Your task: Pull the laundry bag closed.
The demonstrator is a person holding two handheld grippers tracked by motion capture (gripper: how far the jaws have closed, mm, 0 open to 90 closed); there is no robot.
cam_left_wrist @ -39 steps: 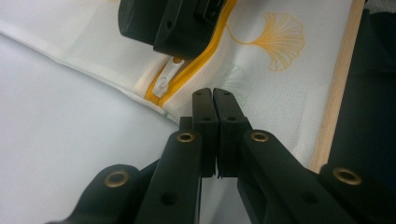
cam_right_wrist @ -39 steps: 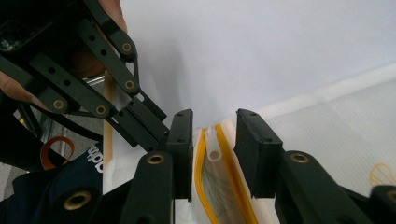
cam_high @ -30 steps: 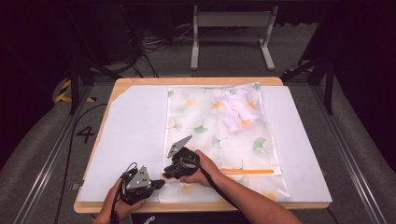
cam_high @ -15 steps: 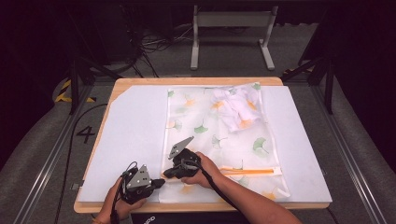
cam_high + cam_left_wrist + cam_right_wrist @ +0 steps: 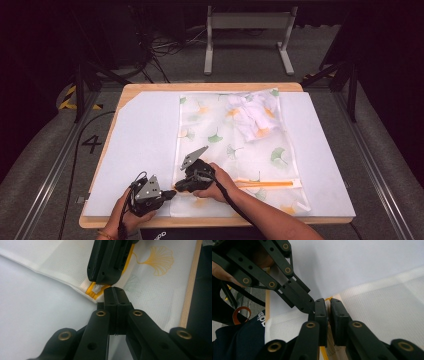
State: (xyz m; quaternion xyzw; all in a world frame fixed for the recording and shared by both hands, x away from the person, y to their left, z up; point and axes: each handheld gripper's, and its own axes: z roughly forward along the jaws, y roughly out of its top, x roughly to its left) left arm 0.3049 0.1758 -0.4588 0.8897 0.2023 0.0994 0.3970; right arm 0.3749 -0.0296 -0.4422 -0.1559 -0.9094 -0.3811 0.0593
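Left fingers (image 5: 115, 293) are clenched on the near left corner of the mesh laundry bag (image 5: 235, 150), right at the end of its orange zipper (image 5: 265, 184). At their twelve o'clock, my right fingers (image 5: 329, 305) have just been easing apart and now stand a slit apart around the zipper end; whether they still pinch the tab, I cannot tell. The bag lies flat on the white sheet (image 5: 140, 150) covering the desk (image 5: 150, 89). Farther off, at one o'clock, white clothing (image 5: 250, 116) sits inside its far end. Judgement: loading is done; zipper work remains at its very end, closure unconfirmed.
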